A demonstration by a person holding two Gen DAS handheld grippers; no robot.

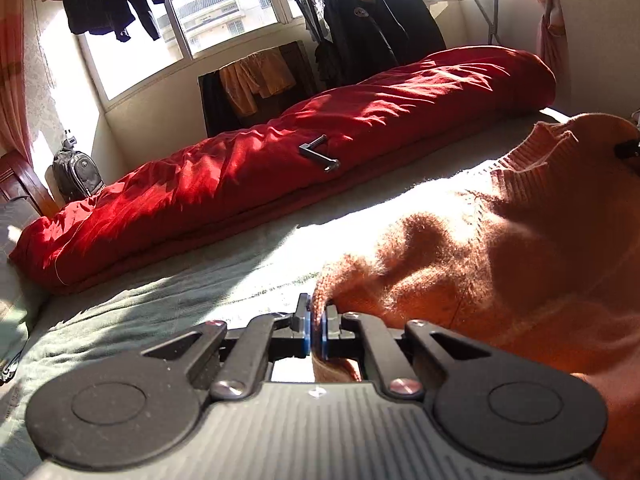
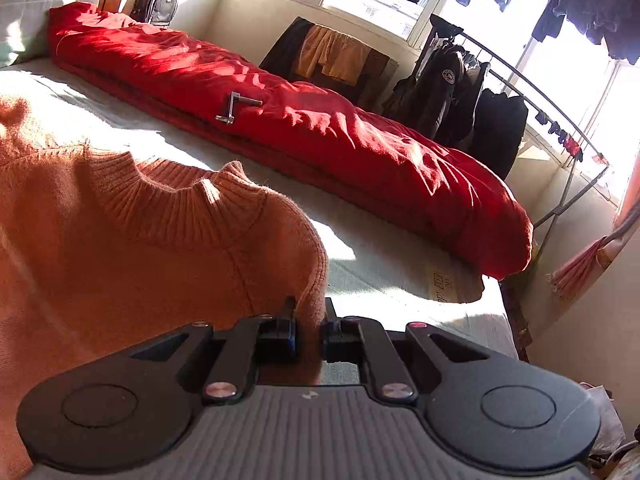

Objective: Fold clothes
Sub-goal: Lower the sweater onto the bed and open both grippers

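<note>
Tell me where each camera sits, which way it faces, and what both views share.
Left wrist: rides the left tool, looking across the bed at the window; its fingers pinch the orange sweater.
Right wrist: rides the right tool, facing the same way; its fingers clamp the sweater's shoulder edge.
Shared: sweater, red duvet, metal crank on it, backpack, hanging clothes.

left wrist: low over bed (image 1: 160,280), facing window | right wrist: same | shared: red duvet (image 1: 280,176)
</note>
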